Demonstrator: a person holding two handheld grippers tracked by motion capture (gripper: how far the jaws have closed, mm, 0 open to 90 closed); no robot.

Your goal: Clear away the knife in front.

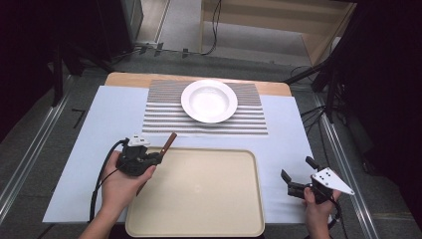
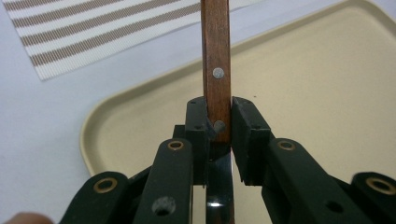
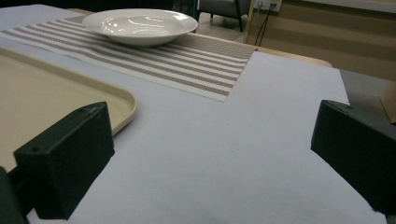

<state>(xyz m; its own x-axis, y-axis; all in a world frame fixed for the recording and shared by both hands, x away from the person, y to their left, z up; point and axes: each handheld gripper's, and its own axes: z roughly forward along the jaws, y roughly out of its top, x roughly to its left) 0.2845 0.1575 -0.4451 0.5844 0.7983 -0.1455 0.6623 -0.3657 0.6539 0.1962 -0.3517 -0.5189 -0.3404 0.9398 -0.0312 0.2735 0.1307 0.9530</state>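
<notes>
One knife (image 2: 215,70) in my left gripper (image 1: 155,158), pinched at the wooden handle over the tray's (image 1: 199,219) left rim, carry under way; right gripper (image 1: 294,180) spread and idle on the desk; next, I judge, a placing beside the plate (image 1: 209,101).

Wooden worktop (image 1: 124,77), mostly under a pale sheet (image 1: 99,129). On the sheet: striped placemat (image 1: 164,117) at 12 o'clock, bearing a white bowl (image 1: 209,101); beige tray (image 1: 199,194) at 6 o'clock, just short of the placemat.
</notes>
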